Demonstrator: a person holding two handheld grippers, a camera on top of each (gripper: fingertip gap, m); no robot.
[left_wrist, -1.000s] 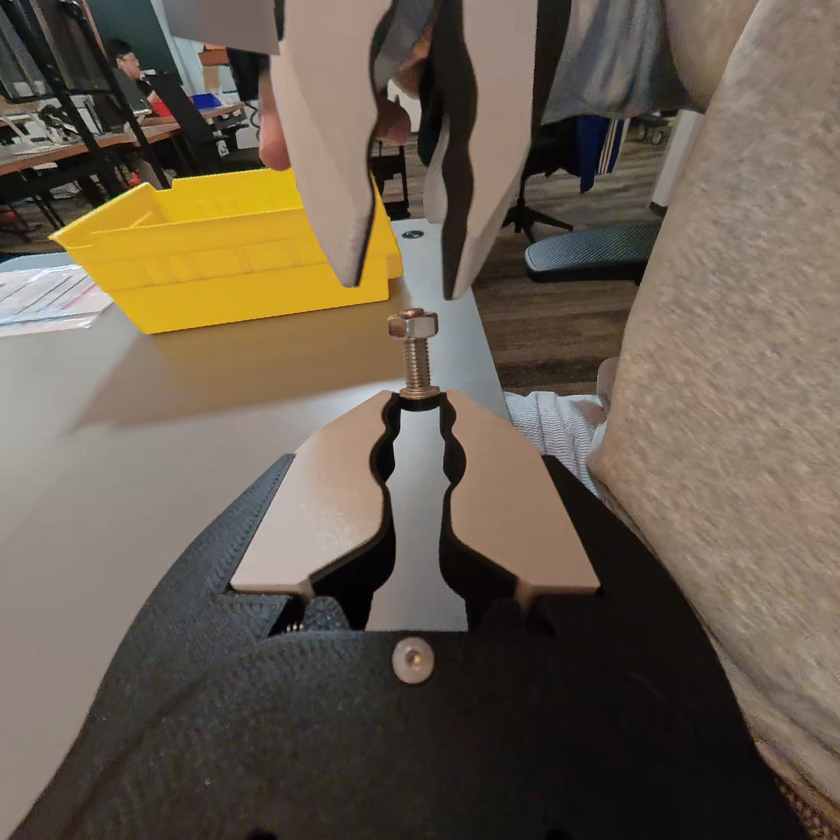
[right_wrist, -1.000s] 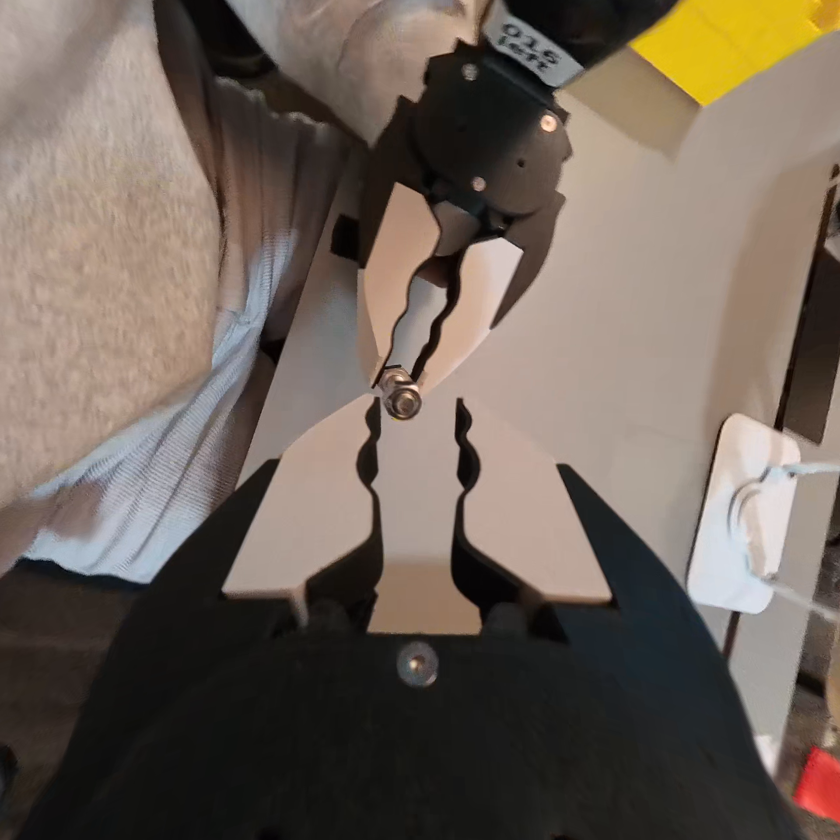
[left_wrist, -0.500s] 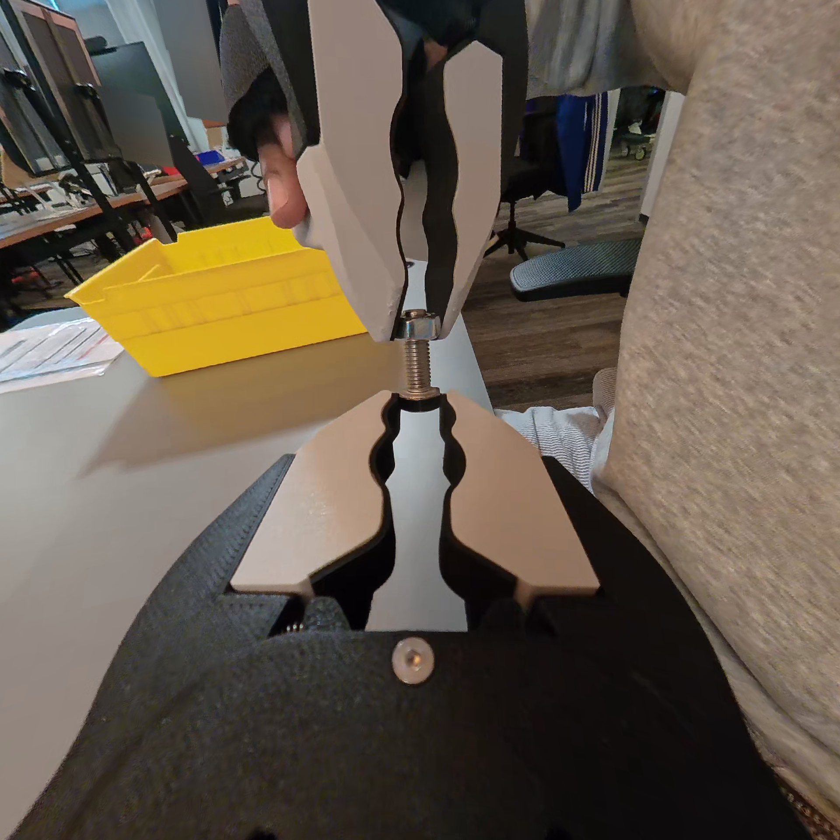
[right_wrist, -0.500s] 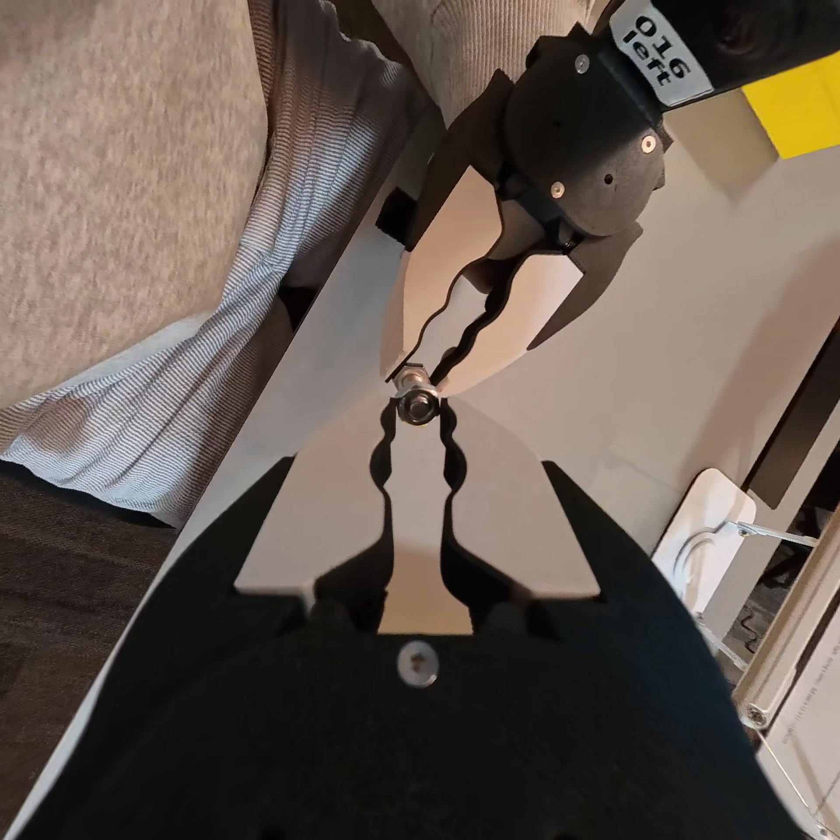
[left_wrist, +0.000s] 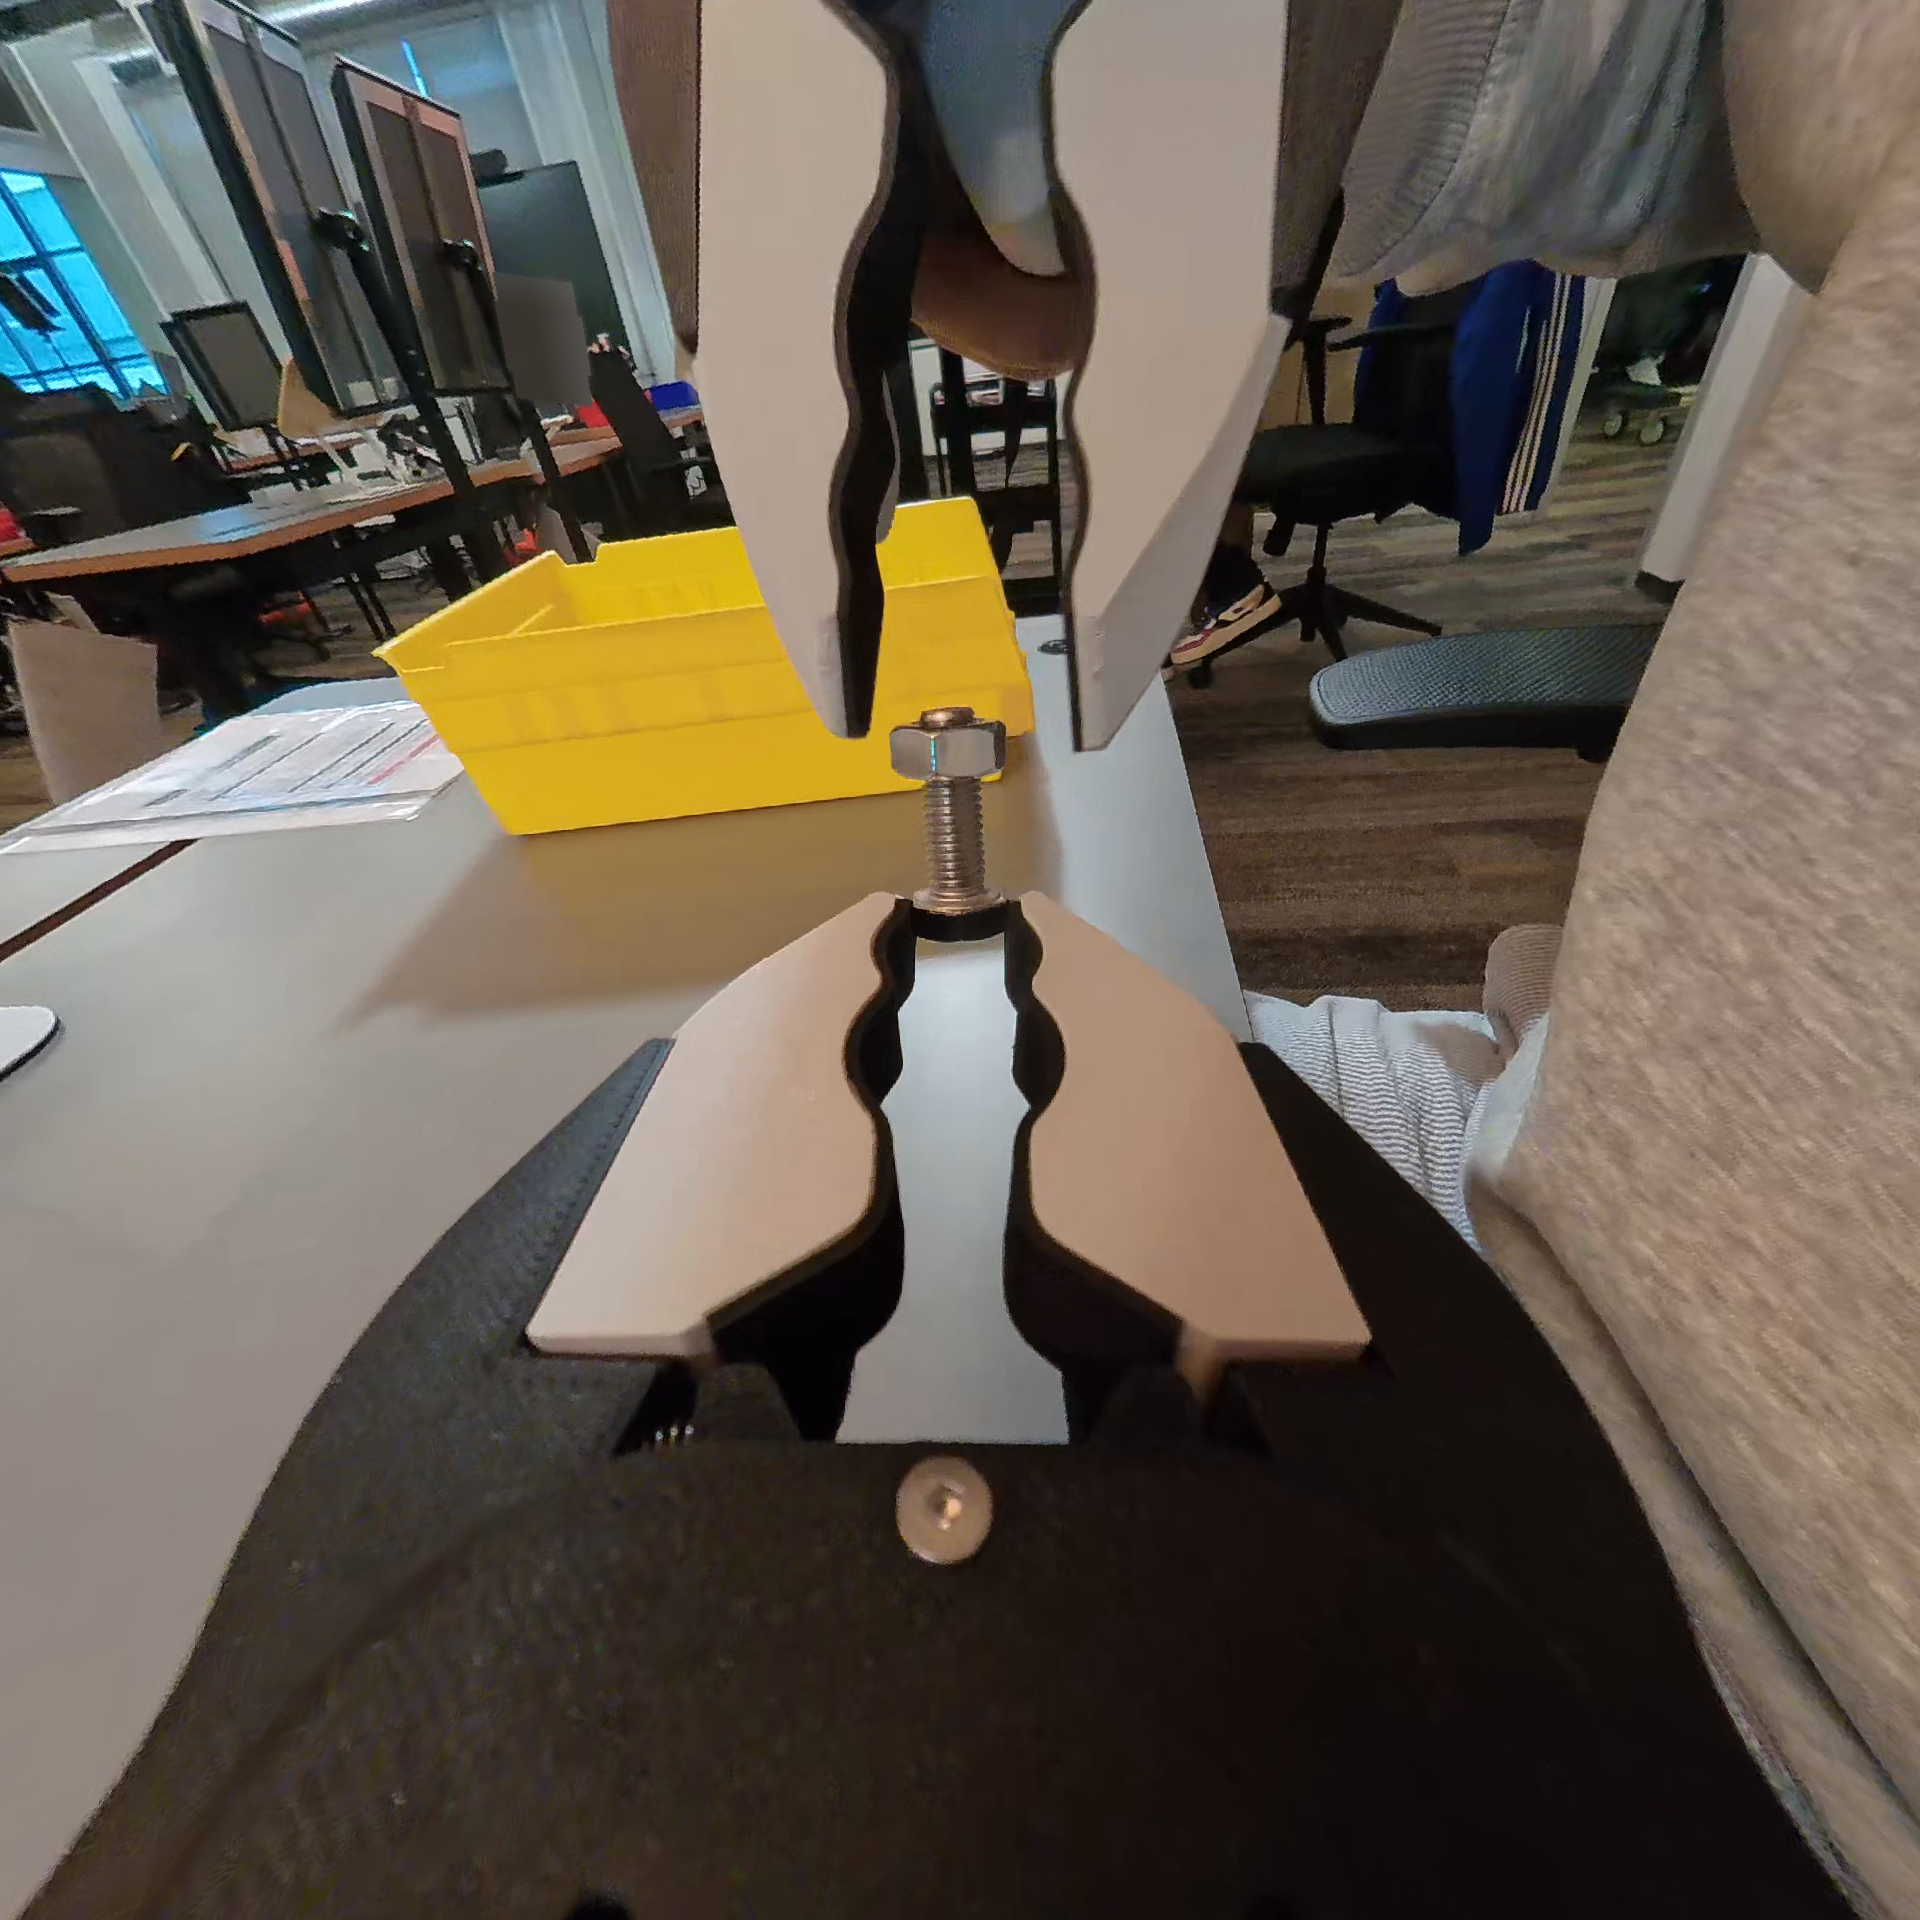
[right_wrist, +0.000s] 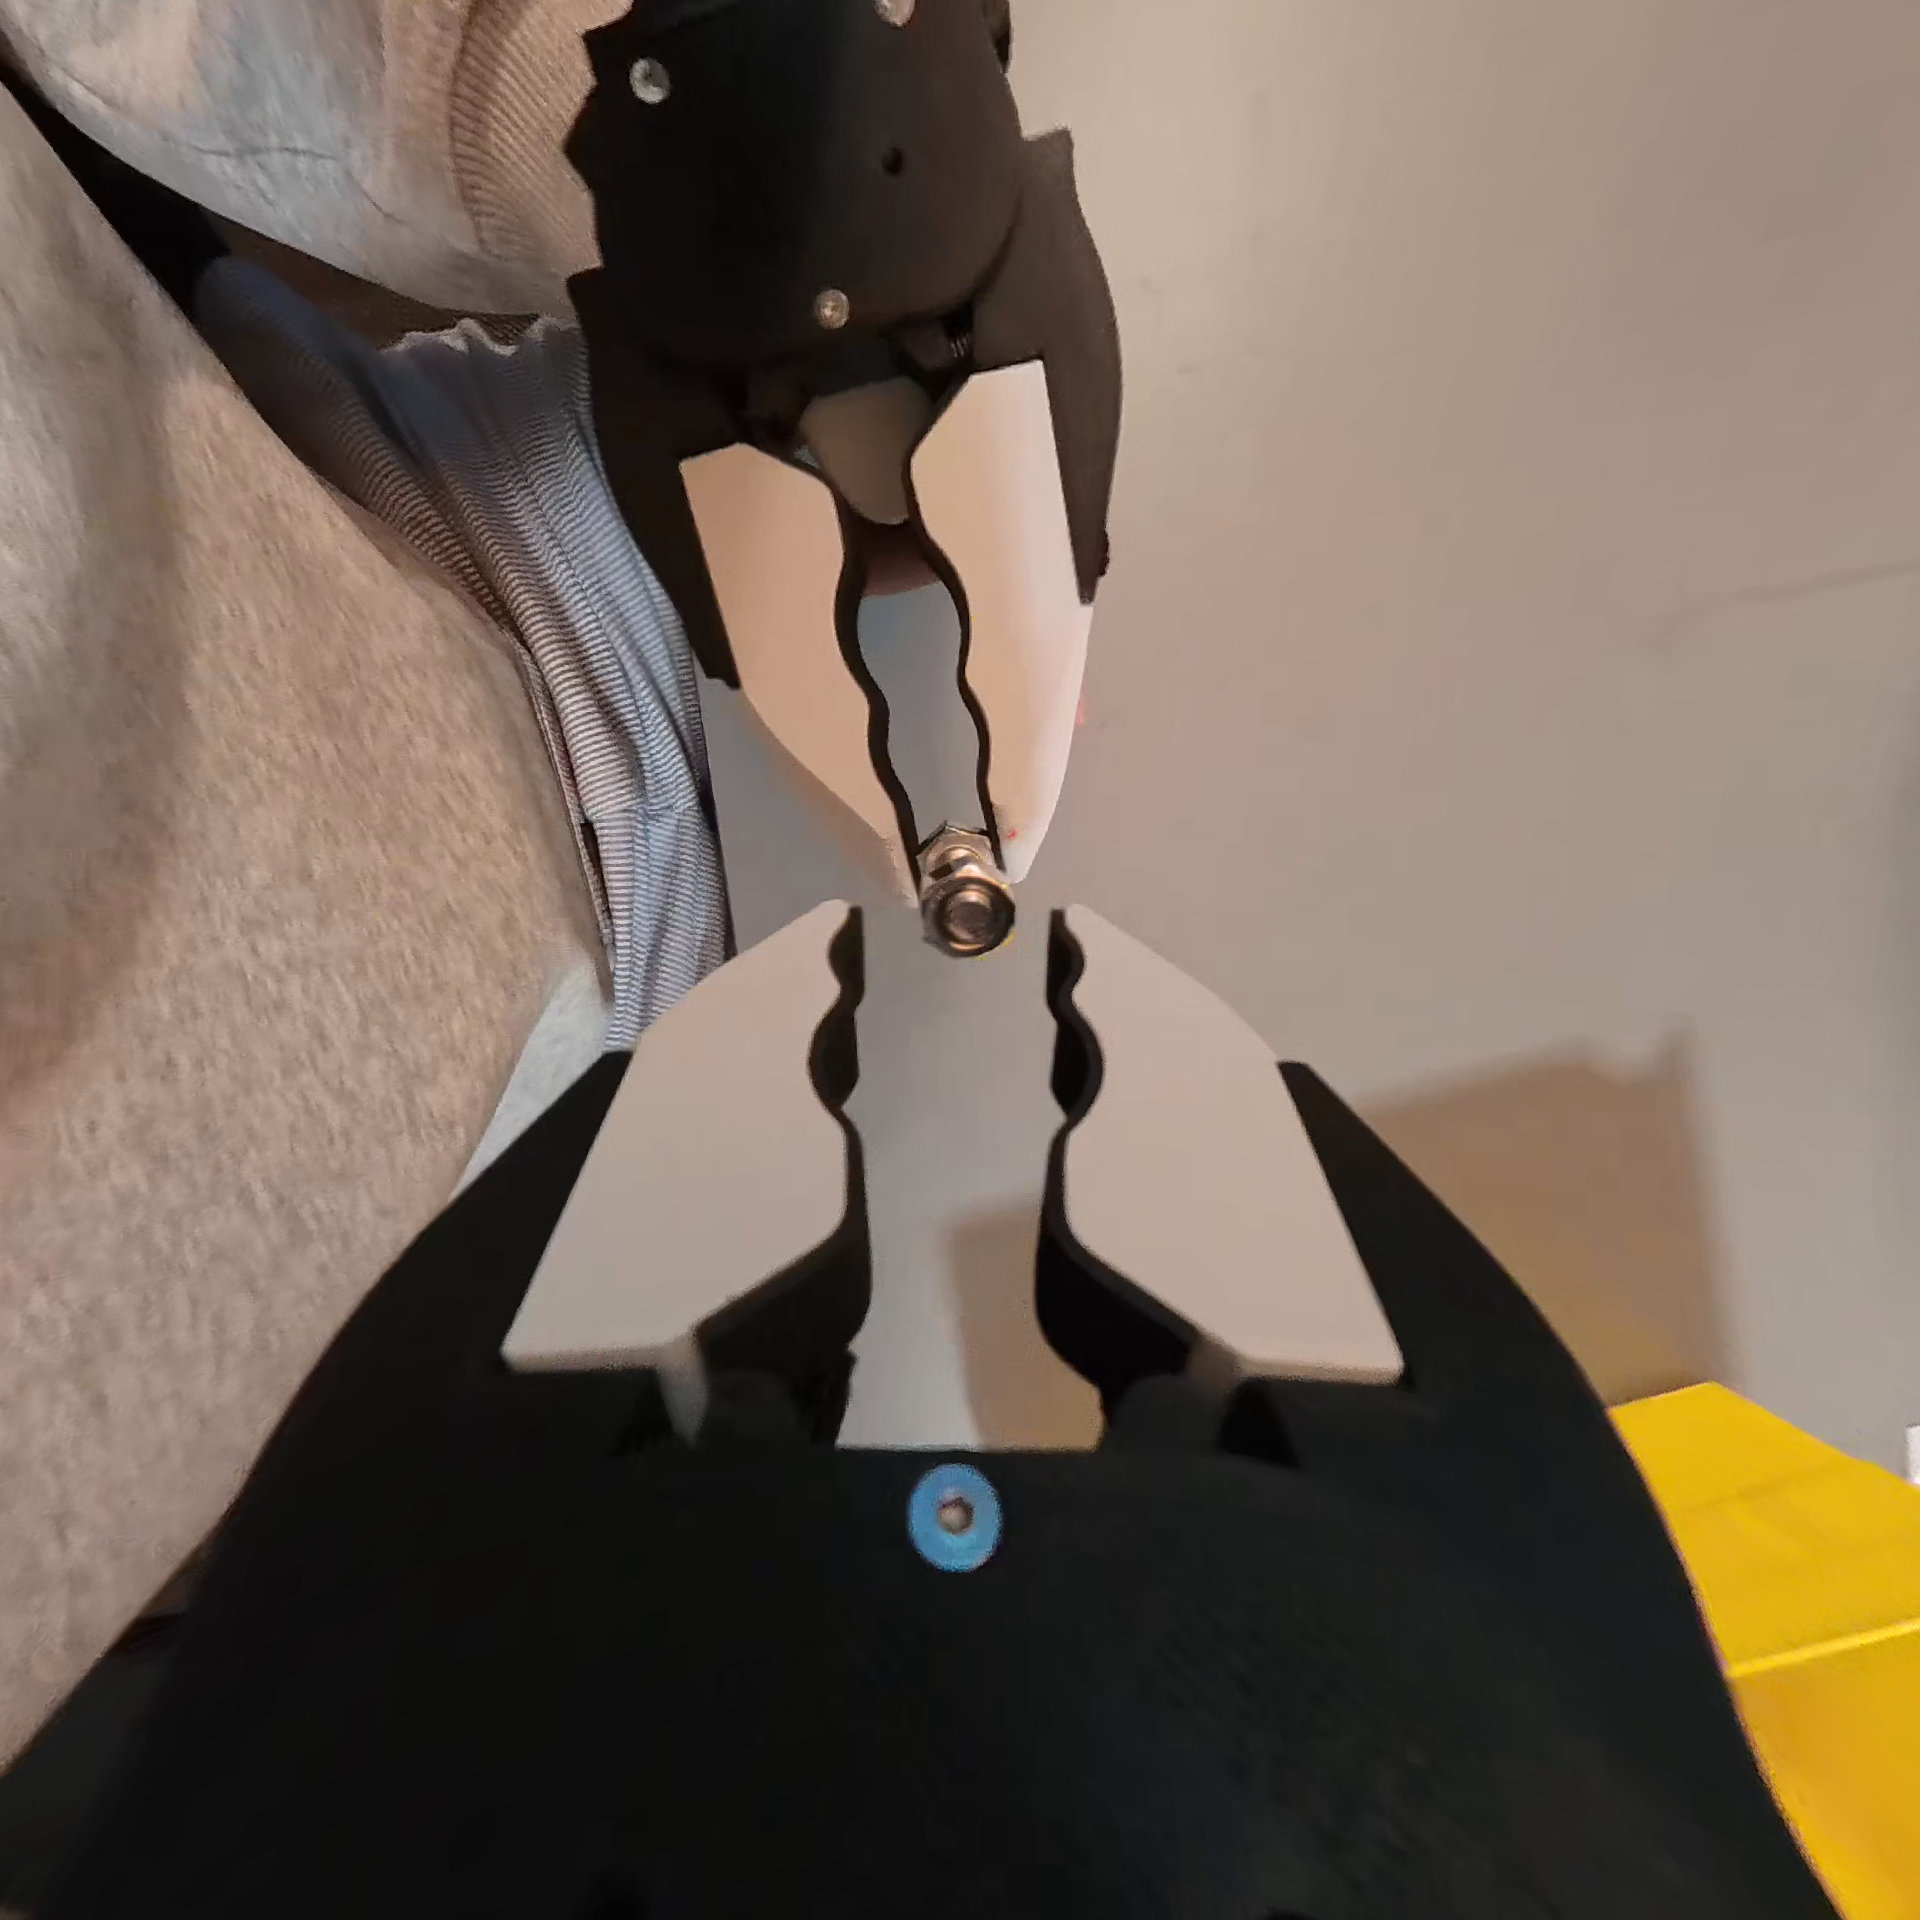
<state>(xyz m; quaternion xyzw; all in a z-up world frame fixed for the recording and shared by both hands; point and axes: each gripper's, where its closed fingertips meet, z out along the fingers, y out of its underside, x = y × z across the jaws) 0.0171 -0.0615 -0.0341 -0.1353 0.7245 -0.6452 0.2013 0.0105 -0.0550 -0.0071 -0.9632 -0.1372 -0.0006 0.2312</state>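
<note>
Your left gripper (left_wrist: 951, 914) was clamped on the base of a short silver threaded steel bolt (left_wrist: 954, 831), holding it upright with the shaft pointing up. A silver hexagonal steel nut (left_wrist: 945, 750) sat at the top end of the shaft. In the right wrist view, the same bolt (right_wrist: 961, 883) pointed toward the camera, pinched between the left gripper's fingertips (right_wrist: 1013, 847).

Your right gripper (left_wrist: 961, 717) hung point-down directly above the nut with its jaws apart. One fingertip (left_wrist: 847, 675) stood just left of the nut and the other just right of it; neither touched it. In its own view, the right gripper (right_wrist: 951, 914) showed a wide gap between the tips, with the nut (right_wrist: 971, 914) just beyond them.

A yellow rectangular plastic bin (left_wrist: 644, 707) rested on the grey table (left_wrist: 260, 1091) beyond the bolt. A clear-sleeved paper sheet (left_wrist: 260, 769) lay to the bin's left. Your grey knitted sleeve (left_wrist: 1745, 1039) filled the right side.
</note>
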